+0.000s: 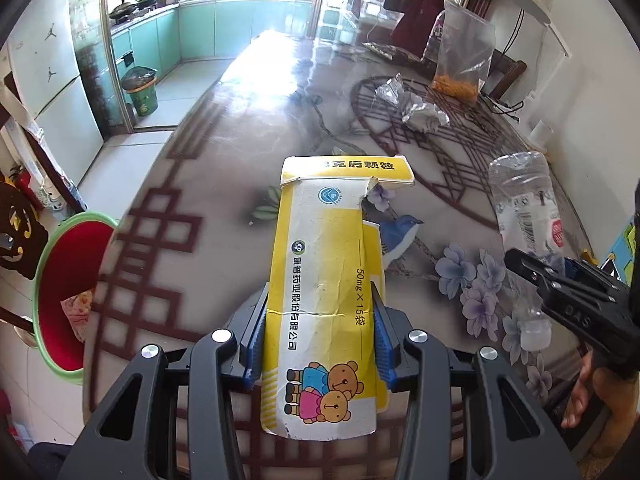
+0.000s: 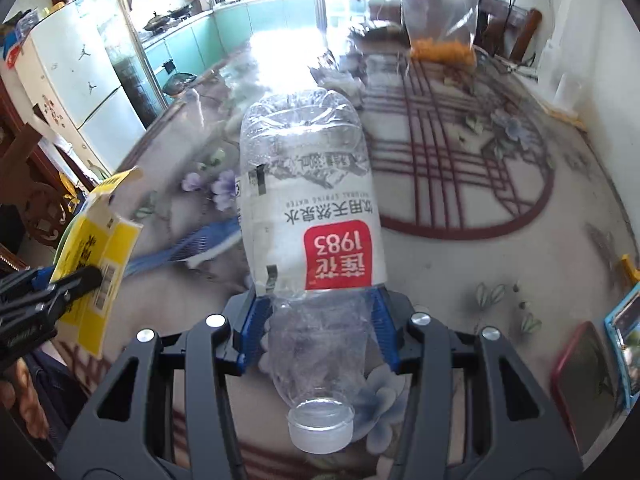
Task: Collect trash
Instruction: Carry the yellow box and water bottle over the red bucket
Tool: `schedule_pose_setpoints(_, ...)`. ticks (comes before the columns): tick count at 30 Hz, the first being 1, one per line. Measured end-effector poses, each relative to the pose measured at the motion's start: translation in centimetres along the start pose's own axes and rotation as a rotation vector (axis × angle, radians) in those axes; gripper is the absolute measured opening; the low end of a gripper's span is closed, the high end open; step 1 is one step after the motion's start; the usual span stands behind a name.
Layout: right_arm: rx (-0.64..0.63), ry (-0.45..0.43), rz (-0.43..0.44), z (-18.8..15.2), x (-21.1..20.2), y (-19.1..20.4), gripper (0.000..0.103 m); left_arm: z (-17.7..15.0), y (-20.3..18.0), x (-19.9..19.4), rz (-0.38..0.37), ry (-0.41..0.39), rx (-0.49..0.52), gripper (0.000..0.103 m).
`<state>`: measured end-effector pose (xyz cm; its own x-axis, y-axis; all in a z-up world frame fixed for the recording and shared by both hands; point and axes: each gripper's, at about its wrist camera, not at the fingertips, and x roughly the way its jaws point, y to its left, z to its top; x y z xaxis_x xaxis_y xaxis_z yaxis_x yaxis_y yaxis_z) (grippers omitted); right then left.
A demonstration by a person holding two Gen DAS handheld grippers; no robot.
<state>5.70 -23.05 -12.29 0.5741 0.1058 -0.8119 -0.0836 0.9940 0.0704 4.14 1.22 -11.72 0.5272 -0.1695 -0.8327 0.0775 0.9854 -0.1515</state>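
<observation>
Left gripper (image 1: 320, 320) clamps a yellow medicine box (image 1: 326, 280) above the table's (image 1: 224, 168) left edge, near the red bin (image 1: 66, 292); right gripper (image 2: 320, 320) pinches a crushed water bottle (image 2: 310, 208), cap toward the camera. Both appear lifted clear, though height is uncertain. Risk: the thin bottle wall may buckle and slip before reaching the bin, leaving crumpled foil (image 1: 416, 106) uncollected.

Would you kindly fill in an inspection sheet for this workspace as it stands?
Surface: patterned table, glossy.
Job's things: yellow medicine box and clear plastic bottle, both lifted; crumpled foil on table.
Clutter: plastic bag of orange snack; red phone.
Grippers: left gripper shut on box; right gripper shut on bottle.
Cables: black cable at far right edge.
Surroundings: red bin beside table; kitchen beyond.
</observation>
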Motion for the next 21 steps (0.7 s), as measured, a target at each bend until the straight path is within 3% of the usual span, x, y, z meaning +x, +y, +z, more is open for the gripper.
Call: schedule_pose_setpoints(21, -0.192, -0.102, 0.03, 2.0, -4.4, 8.4, 0.046, 0.3, 6.6, -3.8, 0.067, -0.088, -0.124, 0.041)
